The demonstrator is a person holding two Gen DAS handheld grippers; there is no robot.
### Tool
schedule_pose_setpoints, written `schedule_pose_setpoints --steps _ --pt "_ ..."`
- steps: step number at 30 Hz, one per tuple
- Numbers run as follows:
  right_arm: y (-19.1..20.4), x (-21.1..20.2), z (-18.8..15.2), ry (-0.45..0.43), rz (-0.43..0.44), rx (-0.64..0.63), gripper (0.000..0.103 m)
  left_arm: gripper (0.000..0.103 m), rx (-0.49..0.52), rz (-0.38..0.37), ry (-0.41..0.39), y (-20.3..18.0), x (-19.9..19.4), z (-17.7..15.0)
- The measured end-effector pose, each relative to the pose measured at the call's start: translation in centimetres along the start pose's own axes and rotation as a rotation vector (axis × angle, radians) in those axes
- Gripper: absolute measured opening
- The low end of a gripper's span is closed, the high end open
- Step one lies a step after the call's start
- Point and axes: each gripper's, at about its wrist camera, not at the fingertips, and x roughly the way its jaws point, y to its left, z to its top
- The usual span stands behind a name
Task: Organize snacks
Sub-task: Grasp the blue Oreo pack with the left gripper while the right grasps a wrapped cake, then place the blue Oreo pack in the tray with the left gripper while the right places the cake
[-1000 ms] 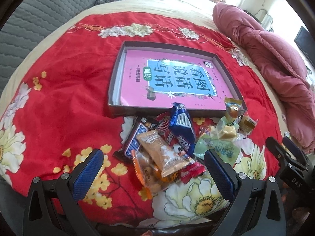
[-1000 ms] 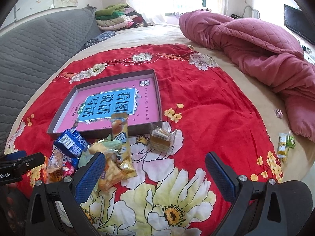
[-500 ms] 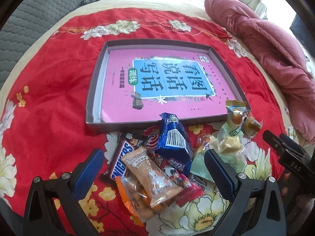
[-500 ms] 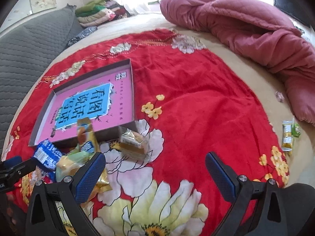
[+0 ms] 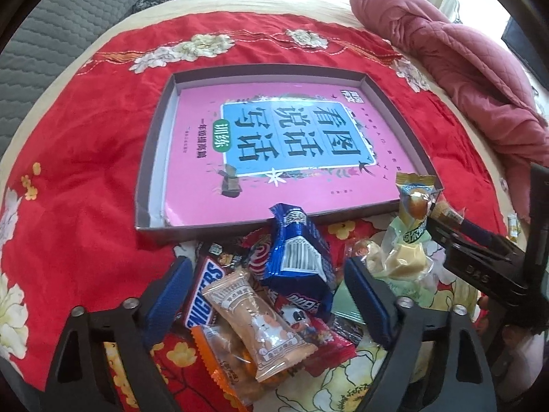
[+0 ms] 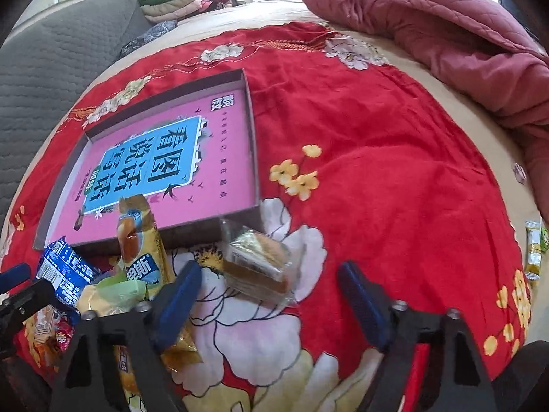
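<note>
A pile of wrapped snacks lies on the red flowered cloth in front of a shallow grey box point(image 5: 145, 168) lined with a pink book. My left gripper point(image 5: 271, 295) is open and low over the pile, straddling a blue packet point(image 5: 298, 257), a Snickers bar point(image 5: 202, 295) and a tan packet point(image 5: 257, 322). My right gripper point(image 6: 271, 295) is open, with a clear-wrapped brown cake point(image 6: 257, 264) just ahead between its fingers. A yellow packet point(image 6: 137, 237) leans on the box's front wall point(image 6: 192, 233).
A pink quilt point(image 6: 446, 34) is heaped at the right. A grey cushion point(image 6: 51, 68) stands at the left. Two small packets point(image 6: 533, 250) lie off the cloth at the far right. The right gripper's body shows in the left wrist view point(image 5: 480, 257).
Both grippers have moved down and forward. The left one now straddles the snack pile; the right one has closed in on the clear-wrapped cake. Both stay open.
</note>
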Motion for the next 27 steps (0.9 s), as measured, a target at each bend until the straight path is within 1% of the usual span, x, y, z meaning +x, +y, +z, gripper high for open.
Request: schedule_pose_setpoints --steps 1,2,3,4,5,6,8,12,16,20,27 --pt "0.1 0.1 0.1 -0.001 0.003 0.0 0.064 0.074 0.004 -0.007 0.005 -0.1 0.1 0.1" --pt "0.2 0.1 0.2 -0.007 0.008 -0.002 0.057 0.066 0.01 -0.012 0.012 -0.2 0.3 0.1" --pt "0.2 0.2 0.3 -0.012 0.012 -0.004 0.051 0.063 0.014 -0.011 0.013 -0.4 0.4 0.2" --pt "0.2 0.2 0.4 -0.015 0.015 -0.004 0.05 0.057 0.019 -0.01 0.012 -0.5 0.4 0.3" --pt "0.3 0.3 0.5 -0.017 0.022 -0.003 0.048 0.053 0.026 -0.015 0.013 -0.7 0.4 0.3" --pt "0.3 0.4 0.5 -0.018 0.031 -0.005 0.043 0.052 0.029 -0.021 0.016 -0.9 0.4 0.4" --pt "0.5 0.5 0.5 -0.018 0.042 -0.013 0.043 0.046 0.036 -0.038 0.026 -1.2 0.6 0.5" --pt "0.5 0.5 0.6 -0.018 0.068 -0.012 0.043 0.043 0.036 -0.052 0.049 -1.8 1.3 0.6" --pt "0.1 0.4 0.7 -0.023 0.098 0.005 0.042 0.035 0.033 -0.052 0.049 -2.0 1.8 0.7" --pt "0.1 -0.3 0.9 -0.047 0.116 0.001 0.042 0.031 0.014 -0.079 0.054 -1.7 1.9 0.9" --pt "-0.2 -2.1 1.1 -0.1 0.155 0.016 0.042 0.029 -0.021 -0.135 0.028 -1.1 0.4 0.9"
